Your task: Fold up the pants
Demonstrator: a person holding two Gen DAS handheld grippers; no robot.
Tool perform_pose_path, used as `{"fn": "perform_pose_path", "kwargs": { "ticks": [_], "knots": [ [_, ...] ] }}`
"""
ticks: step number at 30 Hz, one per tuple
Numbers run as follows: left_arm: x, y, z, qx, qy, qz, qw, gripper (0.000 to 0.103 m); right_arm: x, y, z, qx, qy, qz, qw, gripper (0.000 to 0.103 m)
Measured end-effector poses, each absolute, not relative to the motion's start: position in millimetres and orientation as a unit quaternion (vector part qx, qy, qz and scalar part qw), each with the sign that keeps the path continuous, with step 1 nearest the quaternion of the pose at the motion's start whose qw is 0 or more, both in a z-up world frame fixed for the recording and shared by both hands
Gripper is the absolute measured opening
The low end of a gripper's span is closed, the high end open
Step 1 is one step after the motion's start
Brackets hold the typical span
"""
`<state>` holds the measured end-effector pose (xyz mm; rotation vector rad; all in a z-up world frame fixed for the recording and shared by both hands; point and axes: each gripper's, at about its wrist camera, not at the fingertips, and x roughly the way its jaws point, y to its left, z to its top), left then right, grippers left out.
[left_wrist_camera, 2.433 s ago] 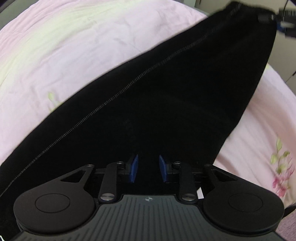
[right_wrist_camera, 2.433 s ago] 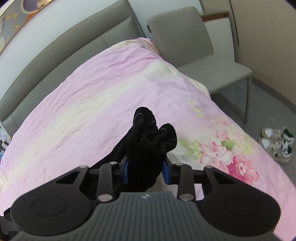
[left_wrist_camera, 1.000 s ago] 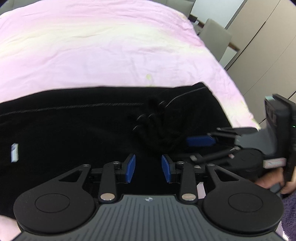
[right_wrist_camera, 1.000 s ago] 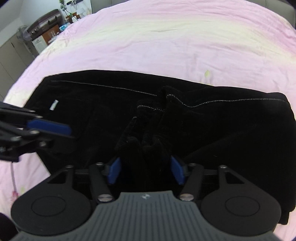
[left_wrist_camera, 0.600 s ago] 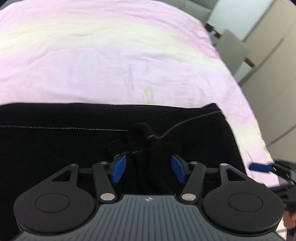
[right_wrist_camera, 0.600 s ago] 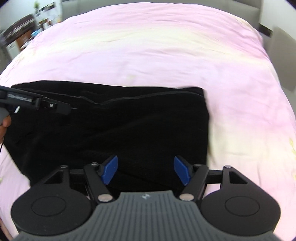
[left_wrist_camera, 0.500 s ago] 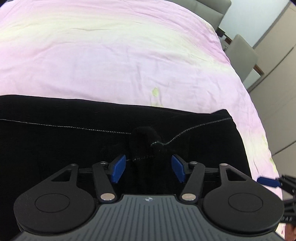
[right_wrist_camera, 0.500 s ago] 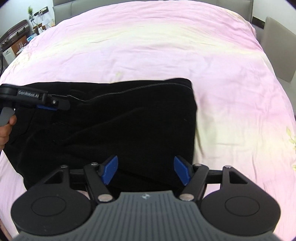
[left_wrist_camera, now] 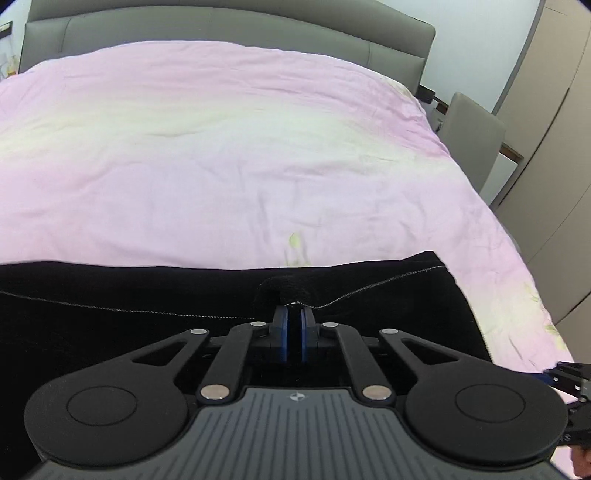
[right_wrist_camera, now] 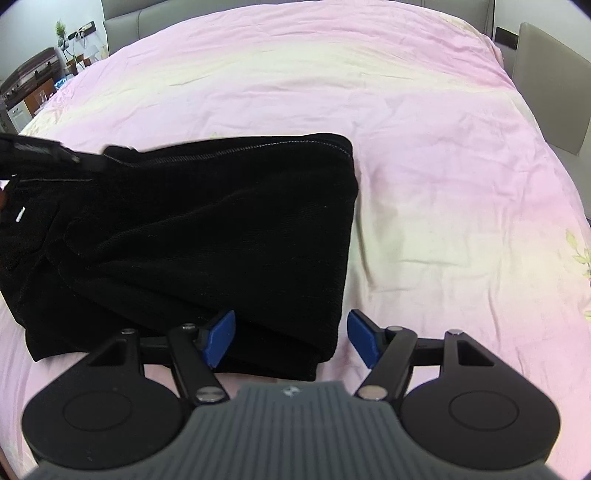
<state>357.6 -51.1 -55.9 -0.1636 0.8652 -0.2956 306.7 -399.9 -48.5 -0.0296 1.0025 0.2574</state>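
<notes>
Black pants (left_wrist_camera: pixel 110 332) lie folded across the near part of a pink bedspread (left_wrist_camera: pixel 221 155); a pale stitched seam runs along them. My left gripper (left_wrist_camera: pixel 293 314) is closing tight on a raised bunch of the cloth by that seam, and its blue pads press on it. From the right wrist view the pants (right_wrist_camera: pixel 207 229) form a dark slab with a straight right edge. My right gripper (right_wrist_camera: pixel 291 336) is open above their near right corner, with the cloth under the left pad only. The left gripper (right_wrist_camera: pixel 37 151) shows blurred at the far left.
A grey padded headboard (left_wrist_camera: pixel 221 29) closes the far end of the bed. A grey chair (left_wrist_camera: pixel 476 140) and tall cupboard doors (left_wrist_camera: pixel 554 147) stand to the right. A dresser (right_wrist_camera: pixel 26 88) with small items sits far left. The right gripper's tip (left_wrist_camera: pixel 565 380) shows at the right edge.
The left jaws, open around the bunched cloth before, have shut on it, and that view has tilted up. The right gripper let go of the cloth and slid toward the pants' right edge.
</notes>
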Motion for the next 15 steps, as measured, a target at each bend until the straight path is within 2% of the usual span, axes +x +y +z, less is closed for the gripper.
{"fn": "perform_pose_path", "kwargs": {
  "ticks": [4, 6, 8, 10, 14, 15],
  "knots": [
    [361, -40, -50, -0.06, 0.44, -0.12, 0.888, 0.006, 303, -400, -38, -0.009, 0.473, 0.134, 0.871, 0.064],
    [368, -33, -66, -0.052, 0.46, -0.096, 0.881, 0.0, 302, -396, -35, -0.007, 0.471, 0.137, 0.871, 0.054],
    [373, -27, -87, -0.032, 0.462, -0.071, 0.883, 0.0, 302, -394, -31, 0.001, 0.47, 0.143, 0.871, 0.04],
    [378, -16, -108, -0.063, 0.484, -0.078, 0.869, 0.0, 304, -391, -33, 0.002, 0.474, 0.146, 0.868, 0.032],
    [375, -5, -126, -0.106, 0.498, -0.091, 0.856, 0.0, 311, -384, -56, 0.015, 0.497, 0.144, 0.855, 0.03],
    [375, -2, -125, -0.121, 0.501, -0.094, 0.852, 0.003, 314, -381, -66, 0.024, 0.511, 0.149, 0.846, 0.03]
  ]
}}
